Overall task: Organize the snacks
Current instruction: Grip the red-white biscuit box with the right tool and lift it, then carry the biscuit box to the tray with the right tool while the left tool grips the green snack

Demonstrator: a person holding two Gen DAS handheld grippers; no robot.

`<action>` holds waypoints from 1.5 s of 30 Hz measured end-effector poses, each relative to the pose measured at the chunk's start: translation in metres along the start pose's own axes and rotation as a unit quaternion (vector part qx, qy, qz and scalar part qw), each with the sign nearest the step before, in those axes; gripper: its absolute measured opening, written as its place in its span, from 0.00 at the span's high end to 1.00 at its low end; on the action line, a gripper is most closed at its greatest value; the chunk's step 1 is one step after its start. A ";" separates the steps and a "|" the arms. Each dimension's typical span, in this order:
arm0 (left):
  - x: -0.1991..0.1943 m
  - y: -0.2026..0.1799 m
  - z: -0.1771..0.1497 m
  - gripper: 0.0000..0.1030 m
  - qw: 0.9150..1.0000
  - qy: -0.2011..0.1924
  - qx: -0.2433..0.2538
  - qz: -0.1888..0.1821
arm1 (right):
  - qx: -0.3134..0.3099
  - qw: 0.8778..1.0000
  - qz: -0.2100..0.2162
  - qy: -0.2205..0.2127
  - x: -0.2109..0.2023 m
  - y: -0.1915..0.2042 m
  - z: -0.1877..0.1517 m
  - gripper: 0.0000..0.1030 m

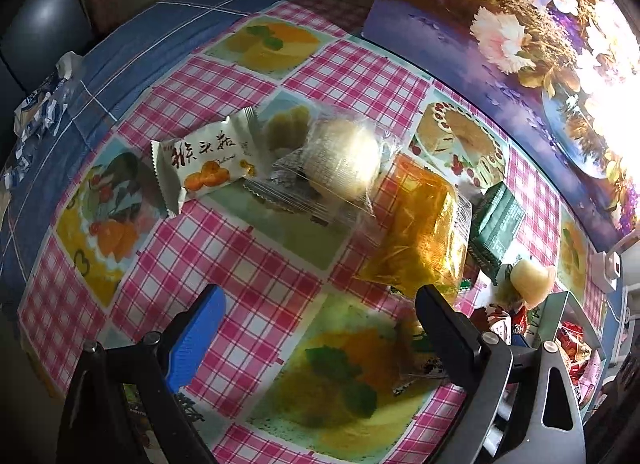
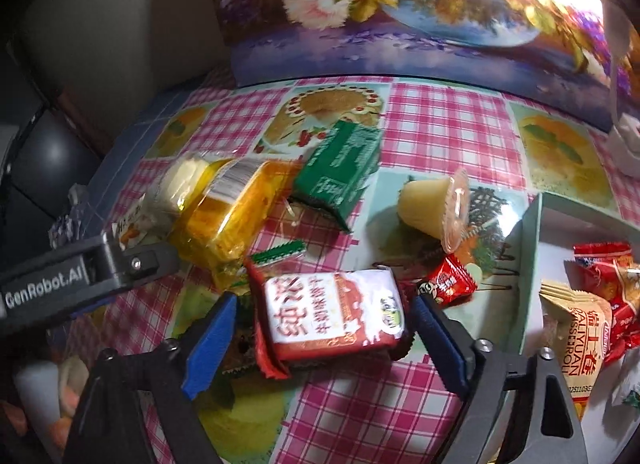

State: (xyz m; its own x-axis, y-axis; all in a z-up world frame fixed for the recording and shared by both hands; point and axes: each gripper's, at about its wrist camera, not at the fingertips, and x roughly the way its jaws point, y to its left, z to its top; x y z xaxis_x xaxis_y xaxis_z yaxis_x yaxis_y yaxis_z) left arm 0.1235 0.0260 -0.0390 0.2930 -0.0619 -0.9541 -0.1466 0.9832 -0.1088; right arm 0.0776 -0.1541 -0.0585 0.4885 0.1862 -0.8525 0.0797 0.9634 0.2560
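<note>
Snacks: a glossy red-and-white foil packet (image 2: 332,312) lies between the right hand-held gripper (image 2: 320,328) blue ribbed pads, untouched; the left hand-held gripper (image 1: 320,316) gapes empty over the checked vinyl desk (image 1: 248,264).

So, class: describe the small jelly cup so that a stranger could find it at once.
On the pink checked tablecloth, look just left of the pale green tray. The pale yellow jelly cup lies tipped on its side: the only bare plastic cup among the wrapped packets.

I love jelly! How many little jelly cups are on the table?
1. The jelly cup lies tipped on its side on the checked tablecloth, between the green packet and the tray. Others may hide under wrappers.
</note>
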 end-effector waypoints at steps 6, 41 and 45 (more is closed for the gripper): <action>0.003 -0.009 -0.004 0.07 1.000 0.008 0.011 -0.008 | 0.010 1.000 -0.007 0.006 0.000 -0.009 -0.001 0.30; 0.022 -0.064 -0.019 0.07 0.995 0.042 0.085 -0.041 | 0.115 0.991 -0.048 -0.058 -0.081 -0.080 0.006 0.38; 0.031 -0.081 -0.027 0.28 0.992 0.047 0.111 -0.028 | 0.119 0.990 -0.045 -0.053 -0.080 -0.082 0.005 0.38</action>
State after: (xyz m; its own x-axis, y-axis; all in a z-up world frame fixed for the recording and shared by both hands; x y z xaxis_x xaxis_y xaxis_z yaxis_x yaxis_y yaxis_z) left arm 0.1193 -0.0599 -0.0673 0.2041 -0.1221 -0.9713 0.0828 0.9908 -0.1072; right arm 0.0361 -0.2491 -0.0088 0.5583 0.0680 -0.8268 0.3237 0.8998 0.2926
